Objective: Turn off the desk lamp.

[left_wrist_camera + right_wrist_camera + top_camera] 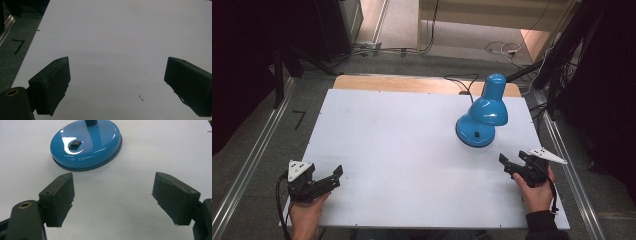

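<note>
A glossy blue desk lamp [484, 112] stands at the right back of the white table [402, 150], its shade bent over its round base. In the right gripper view the base [86, 143] lies just ahead of the jaws, with a small black switch [75, 144] on top. My right gripper [512, 163] rests near the table's right front, a short way in front of the lamp, open and holding nothing. My left gripper [332, 180] sits at the left front corner, open over bare table [117, 50].
A black cable [462, 82] runs from the lamp off the table's back edge, where a wooden strip [412, 82] shows. Metal rails [247, 165] flank the table on the floor. Black stands and cables crowd the right side [562, 65].
</note>
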Available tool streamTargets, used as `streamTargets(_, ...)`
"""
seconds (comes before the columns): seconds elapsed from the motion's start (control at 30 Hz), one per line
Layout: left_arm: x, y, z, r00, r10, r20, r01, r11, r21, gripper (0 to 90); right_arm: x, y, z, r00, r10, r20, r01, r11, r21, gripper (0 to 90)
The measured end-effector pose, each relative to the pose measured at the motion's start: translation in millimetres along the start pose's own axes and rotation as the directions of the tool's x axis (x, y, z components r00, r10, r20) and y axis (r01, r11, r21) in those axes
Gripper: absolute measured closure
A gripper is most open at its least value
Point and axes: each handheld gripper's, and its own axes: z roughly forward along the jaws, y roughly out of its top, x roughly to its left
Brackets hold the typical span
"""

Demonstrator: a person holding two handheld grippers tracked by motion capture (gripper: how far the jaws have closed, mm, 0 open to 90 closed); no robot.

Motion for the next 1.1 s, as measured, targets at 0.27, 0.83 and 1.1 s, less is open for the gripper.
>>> streamTargets(0.27,0.0,0.1,-0.2,1.0,0.0,0.0,0.0,1.0,-0.001,7.3,-2.2,-3.2,-5.6,1.0,0.001,-0.001,-0.001,1.0,0.004,16.8)
streamTargets(0.83,-0.3,0.1,-0.4,1.0,0.004,0.0,-0.004,1.0,0.001,7.3,-9.3,-10.6,-20.6,1.0,0.007,0.006,-0.007,1.0,0.0,16.8)
streamTargets(1.1,-0.4,0.1,-0.6,1.0,0.003,0.001,-0.003,1.0,0.0,7.3,-24.8,-18.3,-35.9,0.9991,0.022,0.037,-0.022,1.0,-0.006,16.4)
